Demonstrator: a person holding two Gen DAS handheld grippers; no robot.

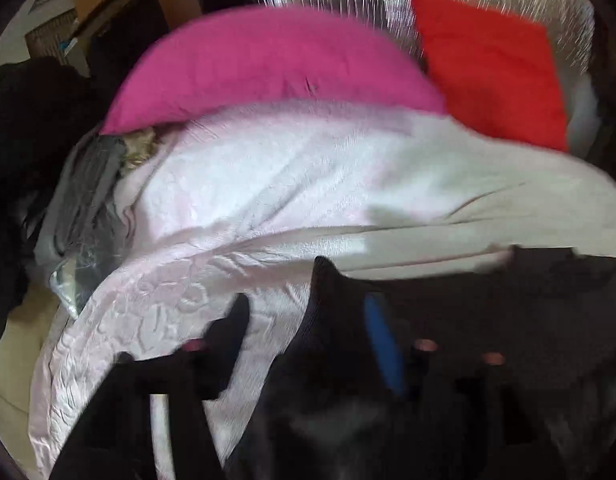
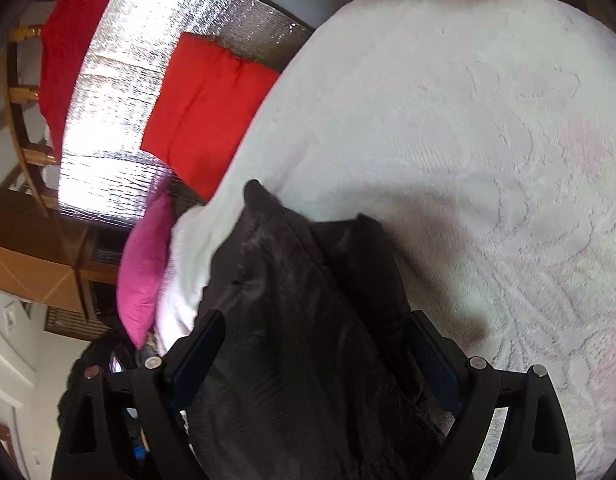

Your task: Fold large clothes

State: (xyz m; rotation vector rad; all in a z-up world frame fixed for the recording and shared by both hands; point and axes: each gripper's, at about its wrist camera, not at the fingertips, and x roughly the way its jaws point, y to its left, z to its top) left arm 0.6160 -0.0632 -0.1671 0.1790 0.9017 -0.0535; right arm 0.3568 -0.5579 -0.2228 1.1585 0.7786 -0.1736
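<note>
A black garment (image 2: pixel 304 320) lies on a pale pink-white embossed bedspread (image 2: pixel 467 140). In the right wrist view it fills the space between my right gripper's (image 2: pixel 315 336) fingers (image 2: pixel 200 344), which stand fairly wide apart with a thick bunch of the cloth between them. In the left wrist view, which is blurred, the black garment (image 1: pixel 339 360) drapes over my left gripper (image 1: pixel 308 320); one finger (image 1: pixel 232 328) and a blue pad (image 1: pixel 381 344) show, with cloth between them. The bedspread also shows in the left wrist view (image 1: pixel 288 184).
A magenta pillow (image 1: pixel 268 68) and a red cushion (image 1: pixel 491 68) lie at the bed's far end against a silver foil panel (image 2: pixel 120 120). Dark and grey clothes (image 1: pixel 84 200) are piled at the left bed edge. A wooden cabinet (image 2: pixel 36 256) stands beyond.
</note>
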